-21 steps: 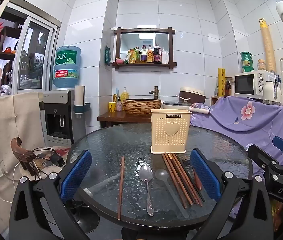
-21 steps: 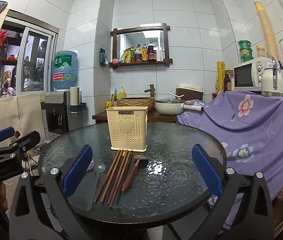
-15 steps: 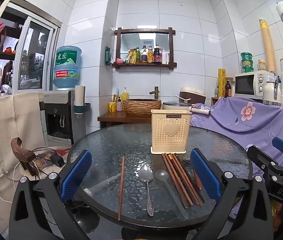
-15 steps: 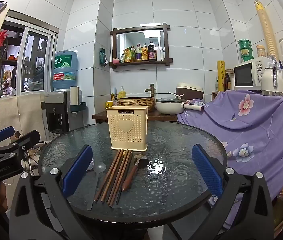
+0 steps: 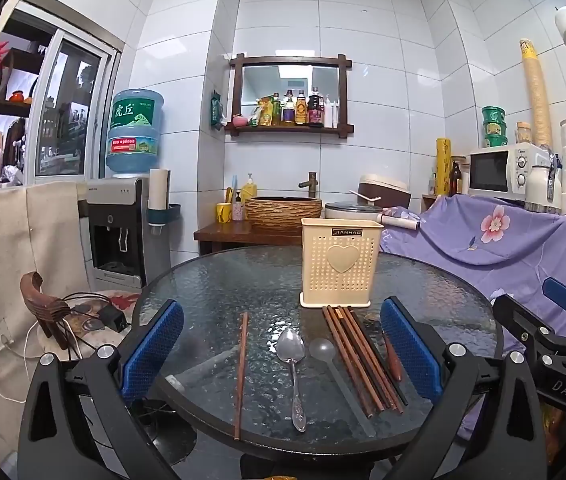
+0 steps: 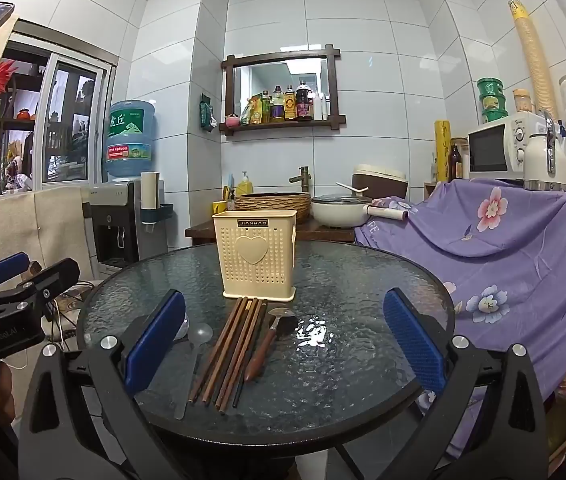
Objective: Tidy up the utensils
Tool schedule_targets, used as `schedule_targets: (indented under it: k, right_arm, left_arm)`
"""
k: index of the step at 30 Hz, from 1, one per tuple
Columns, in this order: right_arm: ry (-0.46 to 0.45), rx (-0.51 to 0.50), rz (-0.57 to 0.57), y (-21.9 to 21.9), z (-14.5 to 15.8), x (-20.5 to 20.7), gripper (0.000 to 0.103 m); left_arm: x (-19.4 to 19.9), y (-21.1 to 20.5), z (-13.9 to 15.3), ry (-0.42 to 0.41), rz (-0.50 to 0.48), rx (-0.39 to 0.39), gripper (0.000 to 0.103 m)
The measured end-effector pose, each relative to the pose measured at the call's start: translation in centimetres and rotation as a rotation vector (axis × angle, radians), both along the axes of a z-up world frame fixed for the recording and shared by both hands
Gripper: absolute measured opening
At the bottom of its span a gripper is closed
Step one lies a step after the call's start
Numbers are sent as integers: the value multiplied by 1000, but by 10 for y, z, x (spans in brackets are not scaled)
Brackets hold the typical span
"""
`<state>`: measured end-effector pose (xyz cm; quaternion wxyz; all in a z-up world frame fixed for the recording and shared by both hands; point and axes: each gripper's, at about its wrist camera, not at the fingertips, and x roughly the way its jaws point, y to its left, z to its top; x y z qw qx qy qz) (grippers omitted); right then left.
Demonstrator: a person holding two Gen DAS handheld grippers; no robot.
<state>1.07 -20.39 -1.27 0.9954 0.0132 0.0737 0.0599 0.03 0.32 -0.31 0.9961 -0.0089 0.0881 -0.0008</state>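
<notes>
Left wrist view shows nothing has shifted over the last moment: your left gripper (image 5: 281,350) still hovers short of the glass table (image 5: 211,292) with jaws spread wide and empty. Taking the cream holder (image 5: 339,266) as your landmark, a lone chopstick (image 5: 241,372) lies in front of it to the left, then a metal spoon (image 5: 293,364), a clear spoon (image 5: 323,350), and a bundle of chopsticks (image 5: 359,356) running from its base toward you, with a wooden-handled tool (image 5: 392,358) furthest right. Your right gripper (image 6: 283,344) is likewise wide and empty, facing the same bundle. With no change and the holder apparently unfilled, sorting hasn't begun; judge the lone chopstick or metal spoon your easiest first pick.
</notes>
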Motion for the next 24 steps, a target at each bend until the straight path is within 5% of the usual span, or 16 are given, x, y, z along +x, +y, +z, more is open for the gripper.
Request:
schedule_targets:
  k: [24]
  right_arm:
    - [5, 0, 1, 2, -3, -1, 98]
  left_arm:
    - [0, -1, 2, -2, 1, -3, 97]
